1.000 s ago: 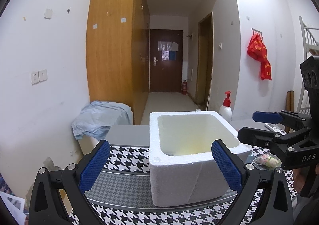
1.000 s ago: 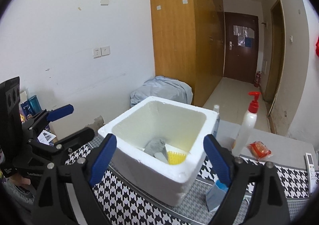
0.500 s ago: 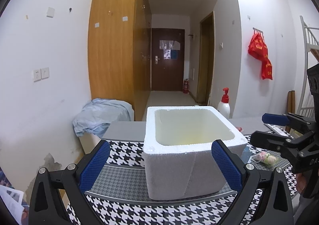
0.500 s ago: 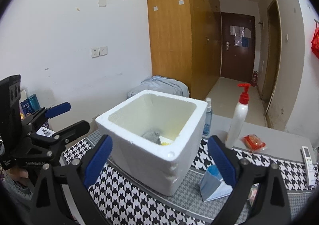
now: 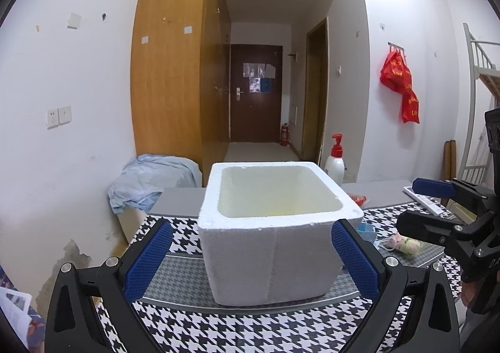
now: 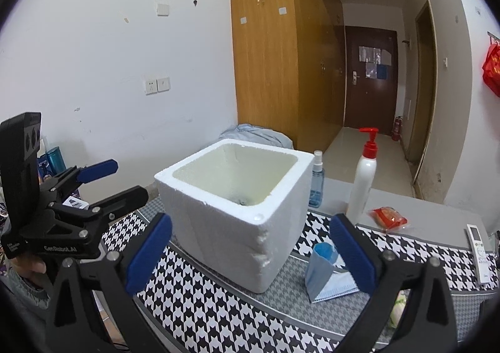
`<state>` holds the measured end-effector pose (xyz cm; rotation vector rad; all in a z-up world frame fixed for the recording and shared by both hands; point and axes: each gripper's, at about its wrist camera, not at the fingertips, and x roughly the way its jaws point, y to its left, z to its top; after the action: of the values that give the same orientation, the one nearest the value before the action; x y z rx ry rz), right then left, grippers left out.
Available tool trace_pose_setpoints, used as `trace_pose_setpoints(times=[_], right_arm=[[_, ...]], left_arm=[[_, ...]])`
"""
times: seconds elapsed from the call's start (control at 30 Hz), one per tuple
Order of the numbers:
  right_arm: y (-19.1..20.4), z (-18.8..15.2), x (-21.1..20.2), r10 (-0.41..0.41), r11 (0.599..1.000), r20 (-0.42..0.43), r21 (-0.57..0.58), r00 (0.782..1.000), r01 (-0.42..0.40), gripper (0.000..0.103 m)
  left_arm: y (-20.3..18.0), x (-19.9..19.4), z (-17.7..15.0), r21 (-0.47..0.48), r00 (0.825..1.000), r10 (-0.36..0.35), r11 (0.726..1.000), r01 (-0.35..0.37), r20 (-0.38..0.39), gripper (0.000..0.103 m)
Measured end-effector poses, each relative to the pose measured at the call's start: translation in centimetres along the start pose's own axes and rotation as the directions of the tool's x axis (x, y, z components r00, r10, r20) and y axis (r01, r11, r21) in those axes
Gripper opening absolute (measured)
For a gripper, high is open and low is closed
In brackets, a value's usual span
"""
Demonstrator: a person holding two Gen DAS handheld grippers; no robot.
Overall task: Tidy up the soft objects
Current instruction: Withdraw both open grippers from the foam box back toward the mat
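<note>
A white foam box (image 5: pixel 268 246) stands on the houndstooth table mat. My left gripper (image 5: pixel 250 228) is open just short of its near wall, touching nothing. From the box's corner side, my right gripper (image 6: pixel 250 221) is wide open and empty, pads apart from the foam box (image 6: pixel 231 221). A grey soft item (image 6: pixel 240 201) shows low inside the box. A blue face mask (image 6: pixel 322 271) lies on the mat right of the box. A small pastel soft toy (image 5: pixel 406 243) lies under the right gripper (image 5: pixel 409 206). The left gripper (image 6: pixel 128 178) shows at the left.
A white pump bottle (image 6: pixel 364 184), a blue spray bottle (image 6: pixel 316 184) and a red packet (image 6: pixel 389 217) sit behind the box. A remote (image 6: pixel 479 253) lies far right. A pale blue cloth pile (image 5: pixel 150 178) rests by the wall beyond the table.
Both grippers have drawn back and sunk a little, so the box sits farther off and its inside shows less. The right gripper's jaws have spread wider.
</note>
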<state>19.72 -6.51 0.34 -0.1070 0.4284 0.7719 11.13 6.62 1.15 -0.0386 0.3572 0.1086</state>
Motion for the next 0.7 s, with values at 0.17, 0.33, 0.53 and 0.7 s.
trace_pose_setpoints(times=[0.17, 0.33, 0.53, 0.7], right_arm=[[-0.8, -0.8, -0.5, 0.019, 1.000, -0.002, 0.006, 1.000, -0.019, 0.102], [-1.4, -1.5, -0.8, 0.021, 1.000, -0.003, 0.021, 1.000, -0.021, 0.102], [-1.8, -2.6, -1.0, 0.016, 0.999, -0.014, 0.033, 1.000, -0.015, 0.102], [-2.0, -3.6, -1.2, -0.015, 0.999, -0.024, 0.037, 1.000, 0.016, 0.102]], left_arm=[[-0.7, -0.3, -0.2, -0.005, 1.000, -0.021, 1.000, 0.021, 0.007, 0.102], [-1.4, -0.3, -0.7, -0.010, 1.000, -0.031, 0.999, 0.031, 0.003, 0.102], [-2.0, -0.3, -1.4, -0.005, 0.999, -0.053, 0.999, 0.053, 0.007, 0.102], [-2.6, 0.1, -2.3, 0.000, 0.997, -0.074, 0.997, 0.074, -0.011, 0.102]])
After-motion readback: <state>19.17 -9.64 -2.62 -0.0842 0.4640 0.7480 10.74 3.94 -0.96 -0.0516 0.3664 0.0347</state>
